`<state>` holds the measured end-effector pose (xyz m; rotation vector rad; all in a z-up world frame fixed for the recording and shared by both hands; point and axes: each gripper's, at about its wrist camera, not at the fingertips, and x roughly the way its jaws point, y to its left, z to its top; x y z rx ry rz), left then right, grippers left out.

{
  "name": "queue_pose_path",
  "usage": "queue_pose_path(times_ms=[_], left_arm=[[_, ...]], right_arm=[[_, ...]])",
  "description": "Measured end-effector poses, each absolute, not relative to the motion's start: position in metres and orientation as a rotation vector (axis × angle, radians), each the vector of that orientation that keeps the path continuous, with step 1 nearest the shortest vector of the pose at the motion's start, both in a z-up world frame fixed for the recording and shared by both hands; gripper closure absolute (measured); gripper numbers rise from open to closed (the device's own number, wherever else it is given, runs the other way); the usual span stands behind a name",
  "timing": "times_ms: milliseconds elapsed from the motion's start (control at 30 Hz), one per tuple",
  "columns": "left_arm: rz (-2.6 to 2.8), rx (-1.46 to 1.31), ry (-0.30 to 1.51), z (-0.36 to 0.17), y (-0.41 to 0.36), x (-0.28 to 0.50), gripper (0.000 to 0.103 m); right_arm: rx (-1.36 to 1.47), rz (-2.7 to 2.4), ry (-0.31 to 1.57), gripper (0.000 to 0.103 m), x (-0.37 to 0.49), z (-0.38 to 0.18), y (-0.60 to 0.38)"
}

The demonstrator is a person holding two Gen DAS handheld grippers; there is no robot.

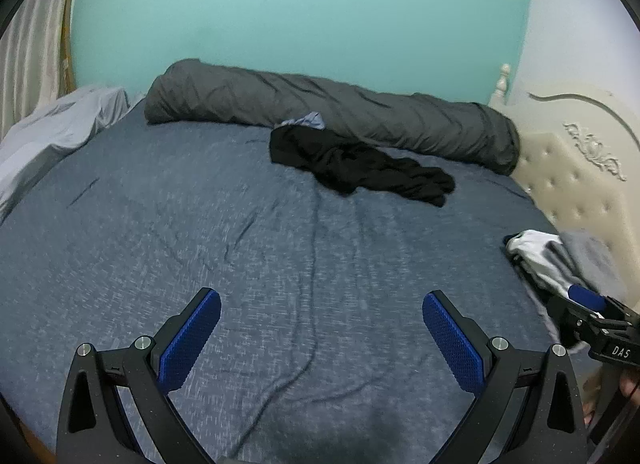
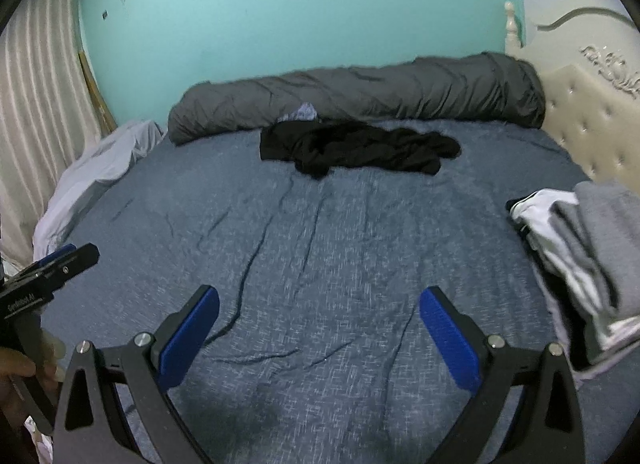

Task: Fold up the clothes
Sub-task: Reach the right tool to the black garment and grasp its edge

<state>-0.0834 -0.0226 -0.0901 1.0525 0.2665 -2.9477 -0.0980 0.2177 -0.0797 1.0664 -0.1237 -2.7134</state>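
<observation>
Hovering over the bed point(image 1: 200, 224), both grippers point(image 1: 320, 328) point(image 2: 318, 324) gape, holding nothing. Black garment point(image 1: 356, 164) lies far; folded pile point(image 2: 580, 248) sits right.

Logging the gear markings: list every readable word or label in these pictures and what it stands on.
"DAS": white letters on the black body of the right gripper, seen in the left wrist view.
White lettering on the body of the left gripper, right wrist view: too blurred to read with certainty.
No other text is visible.
</observation>
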Motion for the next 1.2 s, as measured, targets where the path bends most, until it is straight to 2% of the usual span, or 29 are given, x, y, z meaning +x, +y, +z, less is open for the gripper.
queue_pose_path(times_ms=[300,800,1200], left_arm=[[-2.877,1.115,0.437,-0.164,-0.061,-0.147,0.0],[-2.727,1.076,0.636,-0.262,-0.118,-0.202,0.0],[-2.677,1.027,0.736,-0.269,-0.152,-0.208,0.0]], right_arm=[[1.148,-2.623,-0.082,0.002,-0.18,-0.147,0.189],[1.18,-2.626,0.025,0.002,-0.349,-0.209,0.154],[1.183,-2.664,0.157,0.002,-0.473,-0.245,0.129]])
